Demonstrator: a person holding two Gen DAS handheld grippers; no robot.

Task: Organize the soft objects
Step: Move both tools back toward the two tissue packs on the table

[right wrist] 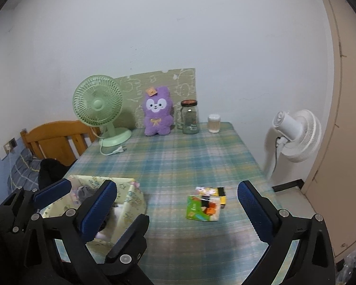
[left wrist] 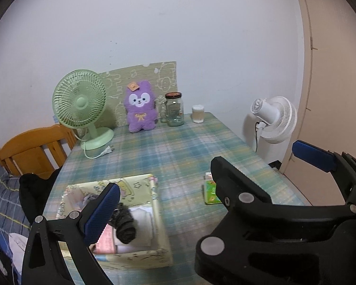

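I've got both grippers spread wide and holding nothing, the left gripper (left wrist: 201,178) over the fabric bin (left wrist: 154,249) at 7 o'clock where rolled socks (left wrist: 125,228) already sit, the right gripper (right wrist: 178,204) pointed at the packets (right wrist: 204,205) dead ahead, probably next.

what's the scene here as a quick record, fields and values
surface: table with plaid cloth
fabric box: near left, holds a rolled black sock and folded cloths
green packet: near centre, on the cloth
purple plush toy: upright at the back
green desk fan: unplugged
left gripper: open, empty
right gripper: open, empty
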